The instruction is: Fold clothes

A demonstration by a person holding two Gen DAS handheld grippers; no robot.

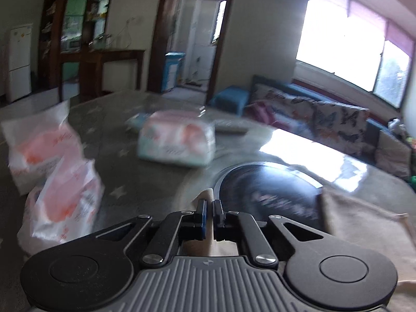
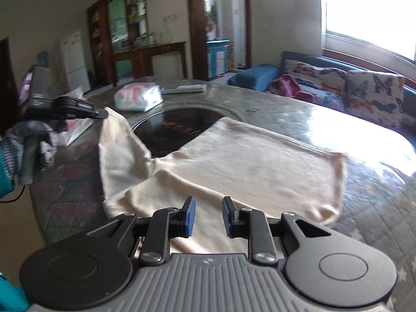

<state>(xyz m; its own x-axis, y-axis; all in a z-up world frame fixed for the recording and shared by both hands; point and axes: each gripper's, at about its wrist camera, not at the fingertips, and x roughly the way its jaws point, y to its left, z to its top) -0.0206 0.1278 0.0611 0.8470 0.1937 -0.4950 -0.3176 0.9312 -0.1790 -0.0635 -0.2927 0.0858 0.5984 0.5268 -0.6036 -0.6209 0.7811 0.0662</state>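
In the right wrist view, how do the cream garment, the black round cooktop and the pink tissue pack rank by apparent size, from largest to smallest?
1. cream garment, by far the largest.
2. black round cooktop, though the garment partly covers it.
3. pink tissue pack, smallest, but it lies farther from the camera, so its true size is unsure.

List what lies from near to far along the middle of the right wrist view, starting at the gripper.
right gripper → cream garment → dark round cooktop → wrapped white-and-pink pack → wooden side table
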